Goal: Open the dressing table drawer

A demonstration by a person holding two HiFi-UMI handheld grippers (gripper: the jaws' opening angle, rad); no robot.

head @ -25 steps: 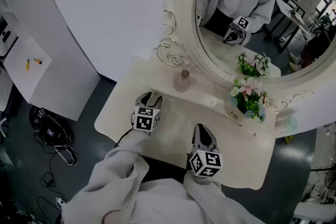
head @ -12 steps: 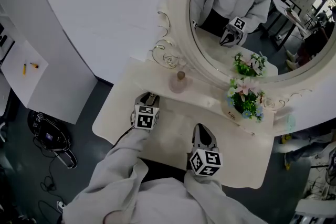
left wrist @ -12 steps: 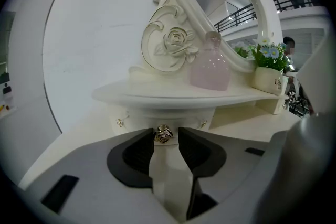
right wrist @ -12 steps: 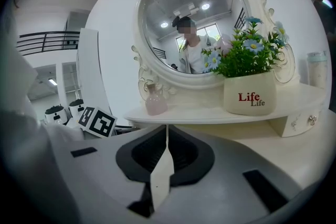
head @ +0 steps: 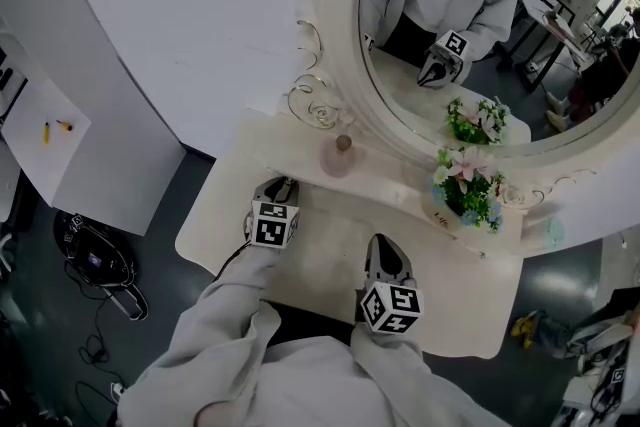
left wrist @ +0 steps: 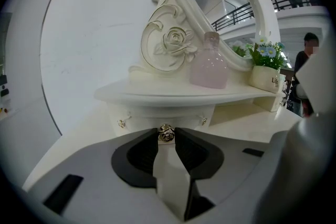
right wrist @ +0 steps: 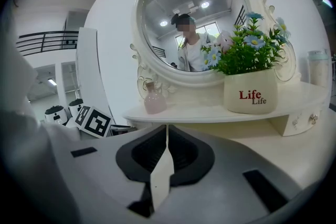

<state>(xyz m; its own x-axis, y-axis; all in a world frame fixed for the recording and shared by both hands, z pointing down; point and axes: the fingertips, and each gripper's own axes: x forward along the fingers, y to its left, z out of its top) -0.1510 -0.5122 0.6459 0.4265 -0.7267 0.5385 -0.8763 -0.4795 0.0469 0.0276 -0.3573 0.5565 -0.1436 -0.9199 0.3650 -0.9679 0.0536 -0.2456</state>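
Observation:
The cream dressing table (head: pixel 330 260) has a raised shelf with a small drawer (left wrist: pixel 153 117) beneath its left end. The drawer's gold rose-shaped knob (left wrist: pixel 166 134) sits between the tips of my left gripper (left wrist: pixel 166 136). Its jaws have just been closing and now touch the knob on both sides. From the head view, the left gripper (head: pixel 278 187) points at the shelf's front, which hides the knob. My right gripper (head: pixel 383 247) hovers over the tabletop to the right, shut with nothing in it (right wrist: pixel 167 136).
A pink bottle (head: pixel 342 155) stands on the shelf above the drawer. A white pot of flowers (head: pixel 468 190) stands further right. The oval mirror (head: pixel 470 25) rises behind them. Two smaller gold knobs (left wrist: pixel 122 123) flank the held one. Cables and a device (head: pixel 98 253) lie on the floor at left.
The head view has shifted slightly. Both grippers stay nearly where they were over the table.

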